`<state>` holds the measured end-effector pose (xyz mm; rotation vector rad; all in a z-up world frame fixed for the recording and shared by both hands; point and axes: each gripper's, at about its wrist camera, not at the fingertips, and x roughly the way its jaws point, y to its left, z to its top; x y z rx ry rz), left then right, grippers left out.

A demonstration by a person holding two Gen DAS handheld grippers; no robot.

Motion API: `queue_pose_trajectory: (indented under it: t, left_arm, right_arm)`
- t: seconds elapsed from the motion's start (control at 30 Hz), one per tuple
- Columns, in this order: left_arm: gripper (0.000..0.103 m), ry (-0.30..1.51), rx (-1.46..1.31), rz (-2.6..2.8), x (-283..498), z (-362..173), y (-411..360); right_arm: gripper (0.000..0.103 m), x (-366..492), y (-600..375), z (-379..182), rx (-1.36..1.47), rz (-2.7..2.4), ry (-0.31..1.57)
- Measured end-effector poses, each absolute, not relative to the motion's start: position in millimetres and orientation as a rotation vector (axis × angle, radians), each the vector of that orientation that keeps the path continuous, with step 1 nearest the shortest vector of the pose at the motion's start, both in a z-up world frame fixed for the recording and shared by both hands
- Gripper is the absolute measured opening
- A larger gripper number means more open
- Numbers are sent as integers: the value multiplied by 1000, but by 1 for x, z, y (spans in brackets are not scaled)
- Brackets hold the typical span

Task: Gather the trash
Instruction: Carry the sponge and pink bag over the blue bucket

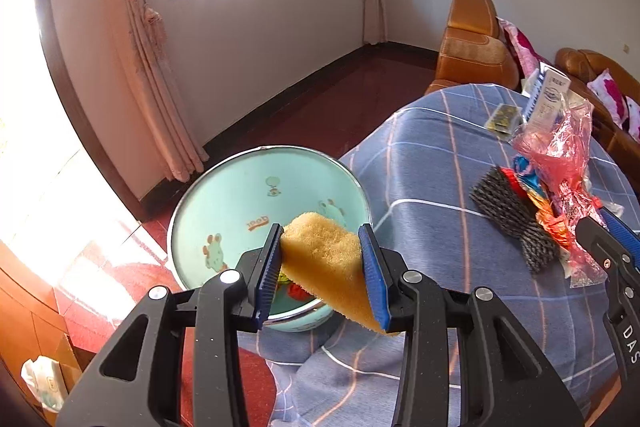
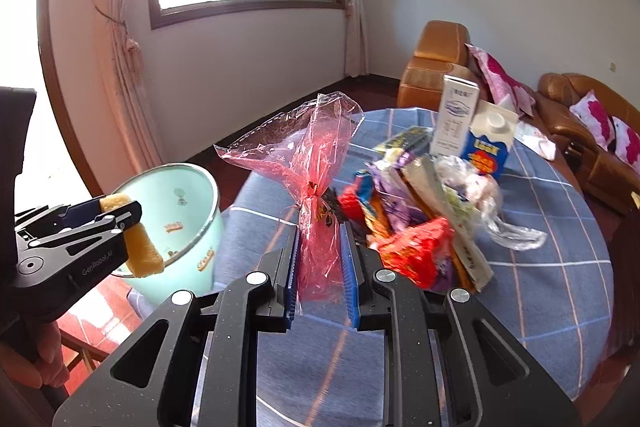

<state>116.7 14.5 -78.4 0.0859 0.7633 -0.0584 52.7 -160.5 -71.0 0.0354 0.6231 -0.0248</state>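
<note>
While our left gripper [image 1: 320, 271] clamps the yellow wedge-shaped sponge [image 1: 328, 263] between its blue pads, we hang it over the mouth of the pale green enamel bin with cartoon prints [image 1: 224, 195], which stands at the left edge of the round table under its blue checked cloth [image 1: 420, 167]. From the right wrist view the sponge's long axis slopes down toward the bin's rim, so we judge a plain release should drop it in, though part of it seems to overhang the near rim and could catch there. A few coloured scraps already lie at the bottom. Moving right, our right gripper [image 2: 320, 267] is closed narrowly on the crinkled red cellophane bag [image 2: 308, 171], which stands upright from the jaws with its flared top above. This hand is farther from the bin, and the left gripper sits between them, so we expect to wait our turn. Further right a heap of bright snack wrappers [image 2: 412, 227], a grey knitted piece [image 1: 512, 223], a white carton [image 2: 456, 115] and a blue-and-white carton [image 2: 488, 143] remain on the cloth, with the orange leather sofa [image 2: 436, 67] behind.
</note>
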Motion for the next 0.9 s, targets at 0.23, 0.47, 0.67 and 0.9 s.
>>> queue_pose_trajectory:
  t: [0.23, 0.47, 0.67, 0.9]
  left_arm:
    - [38, 761, 57, -1, 128, -77, 47]
    - [38, 775, 21, 56, 139, -81, 79]
    - [39, 785, 5, 79, 145, -84, 92]
    - [39, 798, -6, 90, 154, -89, 102]
  right_arm:
    - [20, 76, -136, -75, 25, 25, 651]
    - [20, 99, -110, -78, 7, 73, 673]
    - [20, 121, -90, -81, 2, 104, 692]
    - [20, 140, -66, -86, -25, 145, 712]
